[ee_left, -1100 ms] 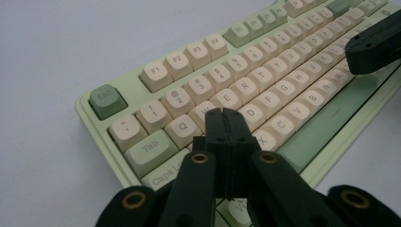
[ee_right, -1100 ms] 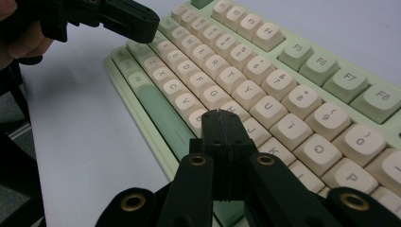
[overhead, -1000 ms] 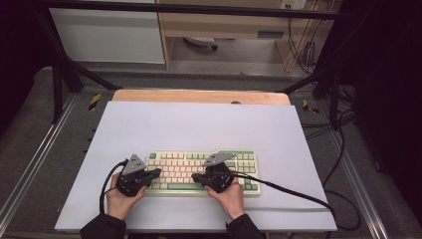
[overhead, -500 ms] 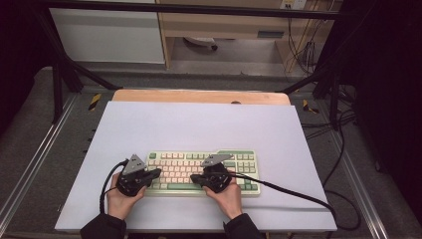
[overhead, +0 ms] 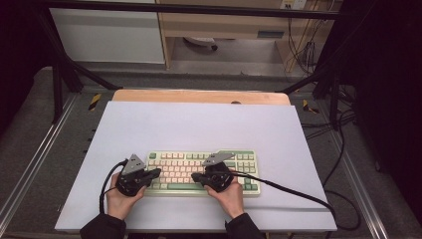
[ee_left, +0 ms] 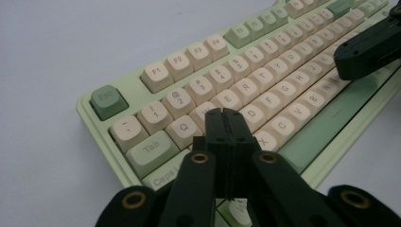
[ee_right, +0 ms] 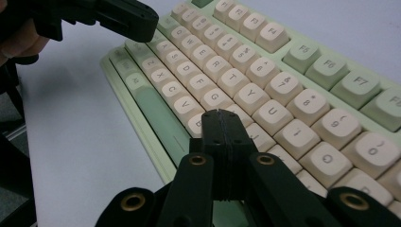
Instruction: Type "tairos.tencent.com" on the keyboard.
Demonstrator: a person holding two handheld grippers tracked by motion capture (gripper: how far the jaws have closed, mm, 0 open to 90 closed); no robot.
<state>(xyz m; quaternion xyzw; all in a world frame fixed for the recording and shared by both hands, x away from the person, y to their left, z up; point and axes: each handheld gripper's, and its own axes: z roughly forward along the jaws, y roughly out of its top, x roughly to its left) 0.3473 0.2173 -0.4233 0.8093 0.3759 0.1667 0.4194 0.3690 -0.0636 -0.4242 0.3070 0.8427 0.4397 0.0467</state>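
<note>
Nothing is shifting since the earlier frames: both hands are staying where they were over the keyboard (overhead: 201,172), which is lying in the lower middle of the high view on the white tabletop (overhead: 199,124). The left gripper (overhead: 158,172) is hovering above the keys at the keyboard's left end, its jaws pressed fully together and holding nothing. The right gripper (overhead: 194,177) is hanging over the middle keys, jaws likewise closed and empty. Black cables (overhead: 288,191) are trailing toward the lower right.
</note>
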